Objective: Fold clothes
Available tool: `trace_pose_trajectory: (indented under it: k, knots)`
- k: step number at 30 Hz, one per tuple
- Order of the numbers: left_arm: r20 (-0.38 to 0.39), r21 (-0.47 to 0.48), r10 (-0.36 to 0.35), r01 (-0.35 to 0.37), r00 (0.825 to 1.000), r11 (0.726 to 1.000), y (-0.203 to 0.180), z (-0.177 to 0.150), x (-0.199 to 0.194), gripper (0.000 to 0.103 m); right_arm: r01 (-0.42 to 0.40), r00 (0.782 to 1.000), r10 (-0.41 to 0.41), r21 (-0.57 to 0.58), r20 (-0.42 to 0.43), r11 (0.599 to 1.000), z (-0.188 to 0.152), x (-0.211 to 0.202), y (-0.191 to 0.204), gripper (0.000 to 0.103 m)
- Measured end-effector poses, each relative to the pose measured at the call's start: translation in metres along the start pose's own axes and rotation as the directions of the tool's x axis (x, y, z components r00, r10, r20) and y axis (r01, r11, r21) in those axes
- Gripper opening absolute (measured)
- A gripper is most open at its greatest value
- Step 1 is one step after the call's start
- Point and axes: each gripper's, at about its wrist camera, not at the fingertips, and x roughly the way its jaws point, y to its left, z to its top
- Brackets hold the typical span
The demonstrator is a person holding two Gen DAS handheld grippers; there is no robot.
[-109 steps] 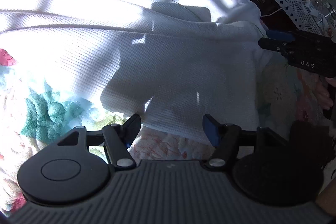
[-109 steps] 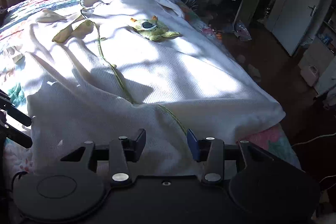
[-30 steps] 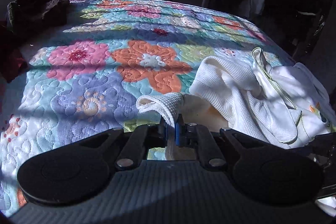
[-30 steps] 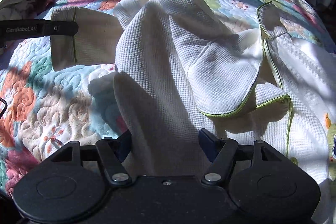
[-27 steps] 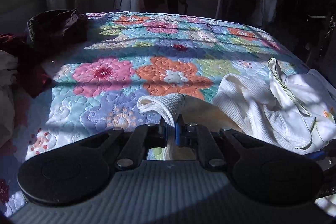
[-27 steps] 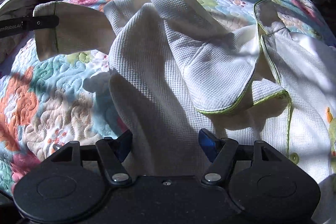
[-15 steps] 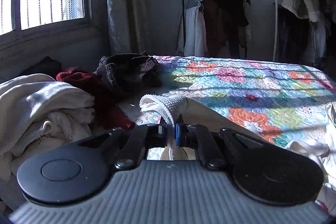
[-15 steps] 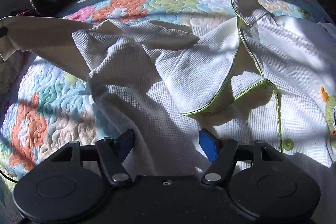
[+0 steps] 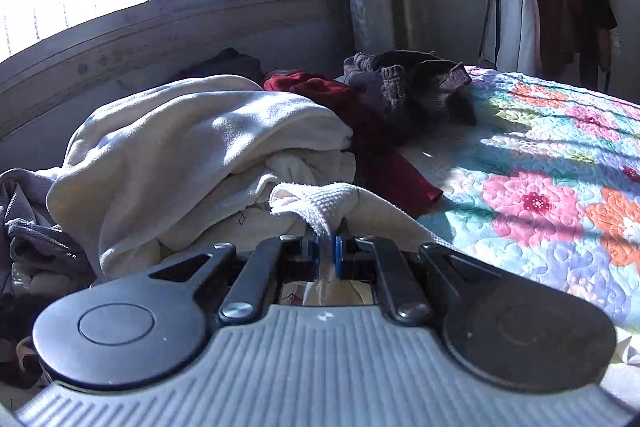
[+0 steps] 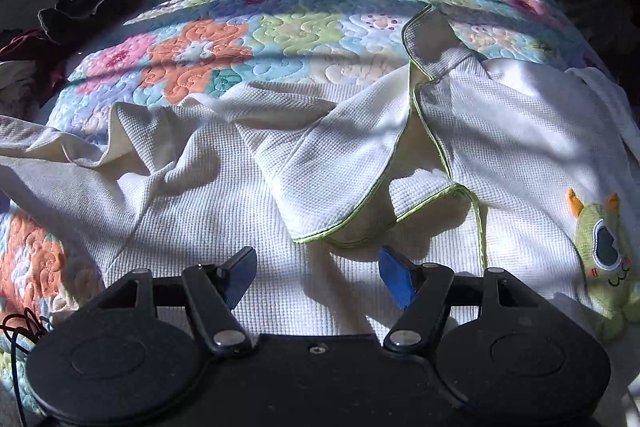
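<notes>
Left gripper [image 9: 327,250] is clamped on the robe [image 10: 224,211] sleeve; right gripper [image 10: 316,277] hovers with jaws apart over the robe, spread on the quilt [image 10: 280,31].

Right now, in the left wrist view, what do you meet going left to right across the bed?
Grey garment → cream blanket pile → red garment → dark knit garment → floral quilt.

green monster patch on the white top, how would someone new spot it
Start at the flowered quilt covering the bed, then the white waffle-knit top spread over its near side. The monster patch sits at the top's right edge: green, orange horns, one big dark eye, the only picture on the fabric.
</notes>
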Motion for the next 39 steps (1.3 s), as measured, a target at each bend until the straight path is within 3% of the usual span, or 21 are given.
trace_pose_trajectory:
  k: [3,6,7,9,11,13,16,18,21,23,25,26,27,29,32,35,37,38,39]
  knots:
    - [-0.188,0.018,0.000,0.004,0.982,1.000,0.008,-0.033,0.020,0.009,0.017,1.000,-0.017,0.005,0.003,1.000,0.000,0.000,-0.001,0.072]
    - [-0.384,-0.033,-0.101,0.095,0.918,0.995,0.015,-0.061,0.025,0.022,0.030,0.999,-0.031,0.021,0.018,0.999,0.001,-0.001,-0.005,0.072]
    - [-0.400,-0.045,-0.135,0.128,0.906,0.991,0.014,-0.063,0.019,0.033,0.034,0.999,-0.034,0.029,0.023,0.999,0.002,-0.002,-0.007,0.072]
    - [-0.346,0.012,-0.172,0.188,0.922,0.982,-0.001,-0.057,-0.004,0.045,0.038,0.999,-0.039,0.046,0.031,0.998,0.004,-0.002,-0.012,0.072]
    - [-0.262,0.124,-0.212,0.251,0.941,0.960,-0.029,-0.047,-0.030,0.068,0.046,0.997,-0.050,0.072,0.057,0.996,0.008,-0.002,-0.017,0.072]
    - [-0.192,0.224,-0.270,0.310,0.944,0.924,-0.057,-0.038,-0.052,0.074,0.043,0.994,-0.055,0.128,0.090,0.991,0.014,-0.002,-0.025,0.072]
    - [-0.132,0.333,-0.413,0.433,0.901,0.838,-0.103,-0.031,-0.080,0.077,0.007,0.992,-0.030,0.178,0.125,0.984,0.022,0.001,-0.035,0.072]
    - [-0.110,0.390,-0.493,0.493,0.863,0.777,-0.130,-0.029,-0.094,0.077,-0.024,0.991,-0.002,0.194,0.133,0.981,0.019,0.003,-0.040,0.072]
    - [-0.102,0.461,-0.600,0.573,0.793,0.678,-0.163,-0.030,-0.101,0.077,-0.055,0.994,0.036,0.206,0.099,0.977,0.013,0.012,-0.045,0.072]
    - [-0.128,0.525,-0.675,0.627,0.727,0.576,-0.186,-0.034,-0.101,0.079,-0.067,0.994,0.050,0.178,0.098,0.982,0.015,0.018,-0.042,0.072]
    - [-0.195,0.561,-0.728,0.683,0.658,0.467,-0.209,-0.041,-0.098,0.081,-0.050,0.996,0.044,0.077,0.081,0.996,0.027,0.029,-0.035,0.065]
    - [-0.244,0.563,-0.731,0.707,0.637,0.428,-0.223,-0.046,-0.096,0.081,-0.033,0.997,0.032,0.021,0.069,0.999,0.033,0.035,-0.031,0.056]
    - [-0.287,0.561,-0.730,0.727,0.620,0.396,-0.235,-0.050,-0.094,0.081,-0.015,0.998,0.015,-0.010,0.063,1.000,0.039,0.040,-0.030,0.040]
    - [-0.305,0.576,-0.740,0.735,0.599,0.357,-0.250,-0.054,-0.094,0.081,-0.015,0.998,0.017,-0.037,0.058,0.999,0.052,0.050,-0.034,0.006]
    - [-0.277,0.639,-0.763,0.705,0.584,0.308,-0.262,-0.051,-0.094,0.081,-0.094,0.988,0.095,-0.011,0.126,0.995,0.069,0.046,-0.046,0.004]
    - [-0.244,0.703,-0.780,0.659,0.576,0.267,-0.274,-0.042,-0.089,0.081,-0.096,0.976,0.099,-0.027,0.193,0.995,0.088,0.035,-0.047,0.004]
    - [-0.220,0.735,-0.788,0.629,0.576,0.255,-0.284,-0.037,-0.087,0.081,-0.094,0.967,0.100,-0.036,0.233,0.995,0.102,0.027,-0.048,0.004]
    - [-0.220,0.740,-0.796,0.628,0.564,0.240,-0.288,-0.035,-0.086,0.081,-0.094,0.964,0.101,-0.037,0.248,0.995,0.109,0.024,-0.048,0.004]
    - [-0.235,0.736,-0.818,0.646,0.524,0.202,-0.293,-0.032,-0.085,0.082,-0.093,0.960,0.100,-0.039,0.261,0.995,0.117,0.022,-0.048,0.004]
